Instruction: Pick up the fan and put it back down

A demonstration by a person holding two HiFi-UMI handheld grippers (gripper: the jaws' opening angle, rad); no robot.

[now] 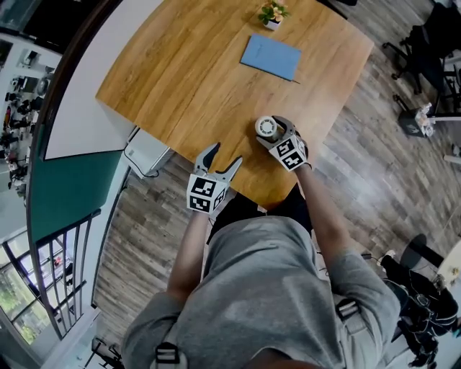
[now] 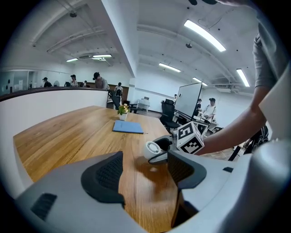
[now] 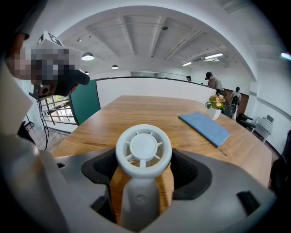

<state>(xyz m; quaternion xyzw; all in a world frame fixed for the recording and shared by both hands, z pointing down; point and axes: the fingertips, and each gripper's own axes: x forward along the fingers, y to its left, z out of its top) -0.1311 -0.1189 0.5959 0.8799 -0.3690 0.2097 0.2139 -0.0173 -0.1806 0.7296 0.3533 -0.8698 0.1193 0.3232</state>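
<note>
A small white hand-held fan (image 1: 267, 127) with a round grille head is in my right gripper (image 1: 274, 134), near the front edge of the wooden table (image 1: 209, 65). In the right gripper view the fan (image 3: 143, 150) stands upright between the dark pads (image 3: 187, 170), and my right gripper (image 3: 143, 172) is shut on it. In the left gripper view the fan (image 2: 153, 150) hangs just above the tabletop, over its own shadow. My left gripper (image 1: 224, 155) is open and holds nothing. It hovers over the table's near edge, left of the fan. Bare wood shows between its jaws (image 2: 145, 172).
A blue notebook (image 1: 270, 56) lies farther back on the table, with a small potted plant (image 1: 273, 13) behind it. A white box (image 1: 146, 152) sits on the floor by the table's left side. Office chairs (image 1: 425, 43) stand at the right. People stand in the distance (image 2: 100, 82).
</note>
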